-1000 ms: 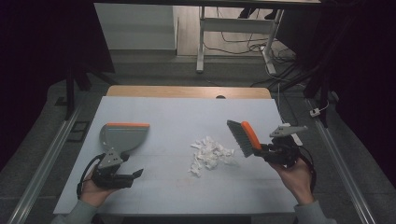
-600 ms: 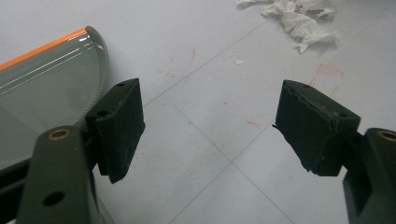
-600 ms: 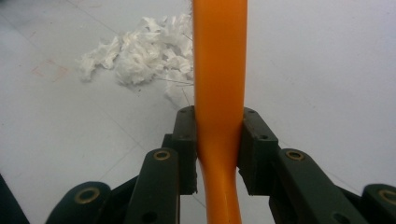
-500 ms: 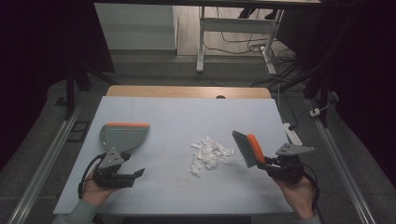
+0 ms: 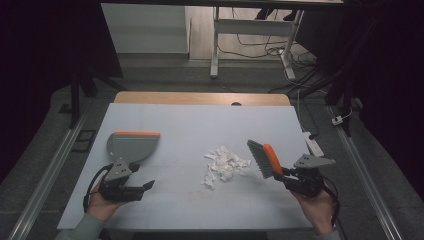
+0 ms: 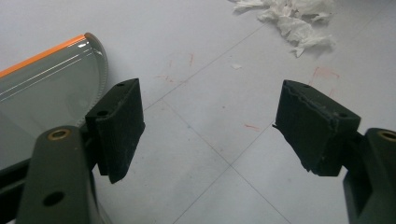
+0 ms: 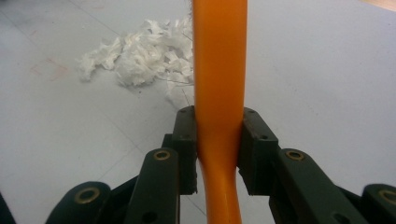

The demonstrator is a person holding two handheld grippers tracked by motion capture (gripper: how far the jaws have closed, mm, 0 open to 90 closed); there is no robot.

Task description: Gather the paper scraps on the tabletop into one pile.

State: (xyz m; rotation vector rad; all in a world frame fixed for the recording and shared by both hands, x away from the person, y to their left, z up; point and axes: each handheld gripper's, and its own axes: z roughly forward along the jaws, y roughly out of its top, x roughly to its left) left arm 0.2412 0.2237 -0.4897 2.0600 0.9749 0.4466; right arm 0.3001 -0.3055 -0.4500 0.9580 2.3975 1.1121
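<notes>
The right gripper point(image 5: 286, 174), clamped on the brush point(image 5: 264, 158), has dropped to the paper scraps point(image 5: 225, 165) at frame centre, presumably to sweep, while the left gripper point(image 6: 224, 126) gapes empty beside the dustpan point(image 5: 131, 146).

The surface point(image 5: 190, 130) looks matt pale grey. On it, crumpled white paper scraps point(image 5: 225, 165); beside them a glossy orange plastic brush handle point(image 7: 219, 70). The dustpan point(image 6: 42, 88) is smooth grey plastic.
</notes>
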